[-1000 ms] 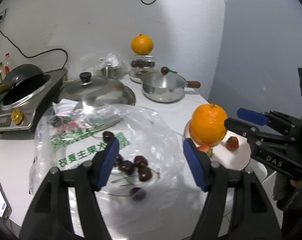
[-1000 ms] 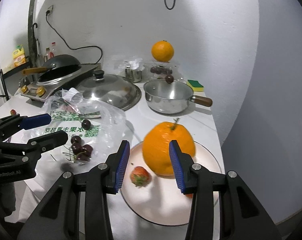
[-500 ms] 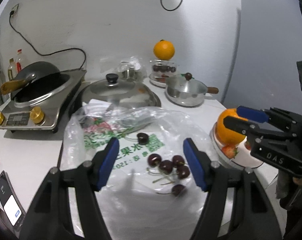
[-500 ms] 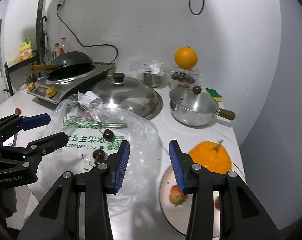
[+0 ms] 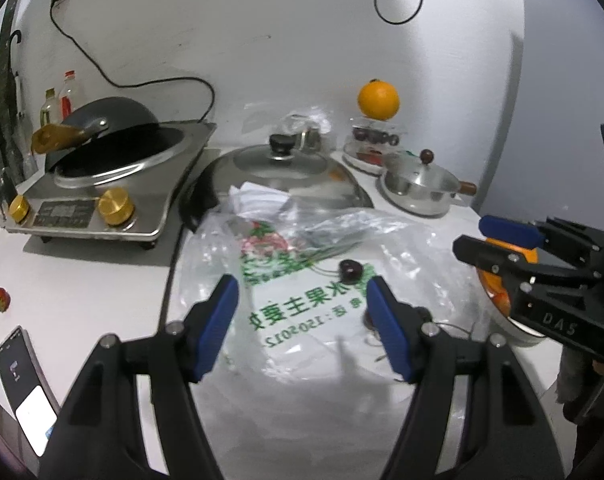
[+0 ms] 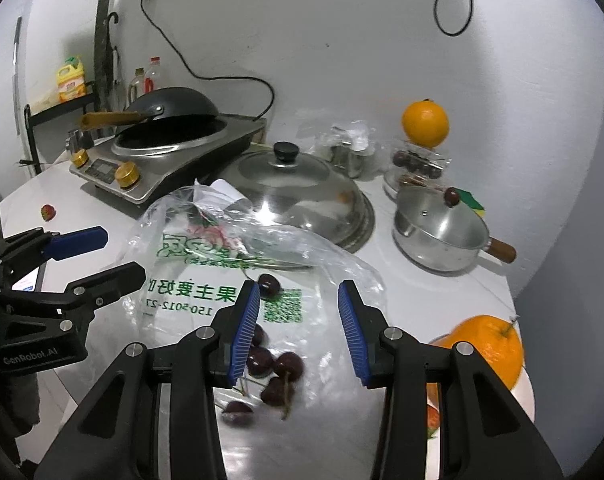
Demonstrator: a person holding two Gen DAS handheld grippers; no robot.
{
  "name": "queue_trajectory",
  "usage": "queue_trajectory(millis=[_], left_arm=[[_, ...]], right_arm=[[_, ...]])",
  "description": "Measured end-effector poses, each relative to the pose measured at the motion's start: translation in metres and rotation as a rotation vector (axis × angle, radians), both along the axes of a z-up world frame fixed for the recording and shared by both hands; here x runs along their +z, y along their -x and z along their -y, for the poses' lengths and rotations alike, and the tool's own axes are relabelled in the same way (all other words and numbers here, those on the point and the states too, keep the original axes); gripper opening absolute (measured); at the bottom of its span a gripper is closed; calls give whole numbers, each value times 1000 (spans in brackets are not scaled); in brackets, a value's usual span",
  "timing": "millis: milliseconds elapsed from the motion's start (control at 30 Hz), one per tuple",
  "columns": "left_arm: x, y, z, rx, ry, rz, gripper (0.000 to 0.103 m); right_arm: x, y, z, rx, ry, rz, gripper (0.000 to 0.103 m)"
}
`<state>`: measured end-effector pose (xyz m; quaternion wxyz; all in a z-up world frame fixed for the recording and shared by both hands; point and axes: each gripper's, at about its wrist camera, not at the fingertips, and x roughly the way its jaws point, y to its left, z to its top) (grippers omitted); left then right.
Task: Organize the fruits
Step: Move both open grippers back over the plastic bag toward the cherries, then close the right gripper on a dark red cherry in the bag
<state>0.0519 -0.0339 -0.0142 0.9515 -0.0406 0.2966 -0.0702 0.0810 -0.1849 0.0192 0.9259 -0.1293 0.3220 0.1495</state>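
A clear plastic bag [image 5: 318, 280] with green print lies on the white counter; it also shows in the right wrist view [image 6: 229, 264]. Several dark cherries [image 6: 273, 368] lie on it, one cherry [image 5: 350, 269] apart, also seen in the right wrist view [image 6: 268, 285]. An orange [image 6: 490, 348] sits on a white plate [image 6: 522, 396] at the right, with a bit of strawberry beside it. A lone strawberry [image 5: 0, 298] lies at the far left. My left gripper [image 5: 302, 320] is open above the bag. My right gripper [image 6: 297, 332] is open above the cherries.
A stove with a wok [image 5: 109, 160] stands at the back left, a big pan lid [image 5: 277, 168] in the middle, a small lidded pot [image 5: 422, 188] at the right. Another orange [image 5: 378, 100] rests on a cherry container. A phone [image 5: 21, 392] lies at the near left.
Both grippers have swung left and back from the plate with the orange toward the bag of cherries. Both stay open and empty.
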Motion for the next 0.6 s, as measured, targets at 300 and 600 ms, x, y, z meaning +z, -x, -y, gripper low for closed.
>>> queue_trajectory(millis=[300,600], left_arm=[[-12,-12,-11,19,8,-23,68],[-20,-26,-16,26,11,-44,68]], right_arm=[[-11,-16,-15,18,13,-25,43],[-23,-33,-23,36,12,-51,43]])
